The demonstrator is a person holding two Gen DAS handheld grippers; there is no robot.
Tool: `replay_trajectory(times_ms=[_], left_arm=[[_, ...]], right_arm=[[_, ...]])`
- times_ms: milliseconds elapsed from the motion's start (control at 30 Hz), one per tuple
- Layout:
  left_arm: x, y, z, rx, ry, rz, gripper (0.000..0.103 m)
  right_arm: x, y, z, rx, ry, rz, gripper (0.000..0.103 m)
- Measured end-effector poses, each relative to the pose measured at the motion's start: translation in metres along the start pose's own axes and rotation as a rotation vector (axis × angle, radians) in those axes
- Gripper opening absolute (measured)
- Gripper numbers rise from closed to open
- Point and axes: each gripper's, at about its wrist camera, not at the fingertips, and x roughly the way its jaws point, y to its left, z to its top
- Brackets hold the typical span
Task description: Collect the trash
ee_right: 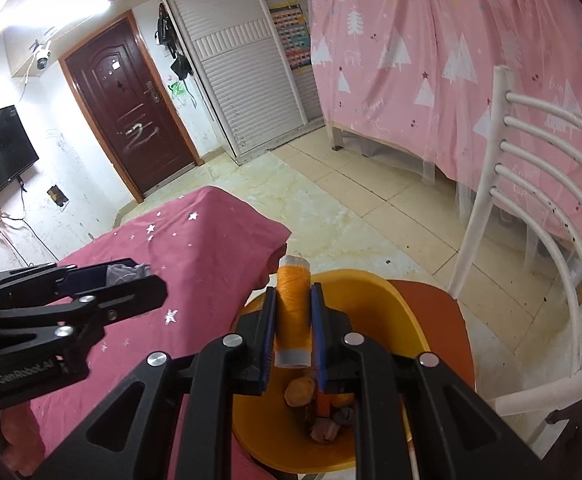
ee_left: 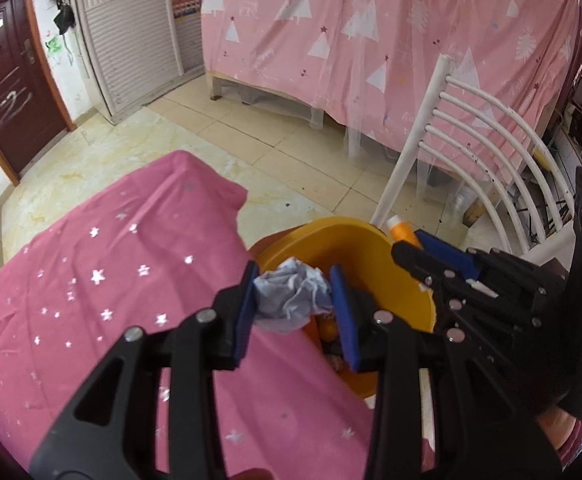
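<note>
My left gripper (ee_left: 293, 300) is shut on a crumpled pale blue-grey tissue (ee_left: 291, 296) and holds it over the near rim of a yellow bin (ee_left: 355, 240). My right gripper (ee_right: 294, 328) is shut on an orange thread spool (ee_right: 293, 308), upright above the same yellow bin (ee_right: 407, 320). The bin holds several scraps (ee_right: 301, 390), among them a brownish lump and orange pieces. In the left wrist view the right gripper (ee_left: 431, 258) is to the right with the spool (ee_left: 401, 232) sticking out. In the right wrist view the left gripper (ee_right: 127, 276) is at the left over the table.
A table under a pink star-print cloth (ee_left: 111, 280) lies left of the bin. The bin sits on an orange-seated white chair (ee_right: 539, 208). A bed draped in pink tree-print fabric (ee_left: 371, 40) stands behind. A dark door (ee_right: 127, 112) and a tiled floor (ee_left: 251, 132) lie beyond.
</note>
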Motion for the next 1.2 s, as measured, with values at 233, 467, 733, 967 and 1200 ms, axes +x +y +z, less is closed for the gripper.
replay_trajectory(times_ms=[233,467,733,967,1200], left_arm=[[0.016,-0.012,0.005,0.011,0.021,-0.010,0.054],[0.016,-0.015,0.005,0.020,0.010,0.004,0.059],[-0.009,0.008,0.000,-0.016,-0.053,0.044,0.069],[-0.039,0.052,-0.016,-0.103,-0.129,0.090,0.085],[-0.070,0.097,-0.040,-0.170,-0.180,0.145,0.091]], right_arm=[[0.007,-0.012,-0.007,0.030,0.032,-0.003,0.010],[0.011,-0.013,-0.009,0.035,0.051,-0.023,0.014],[0.010,-0.002,-0.010,0.023,0.038,-0.022,0.036],[0.004,0.023,-0.005,-0.004,0.009,0.023,0.076],[0.003,0.065,-0.001,-0.035,-0.018,0.078,0.086]])
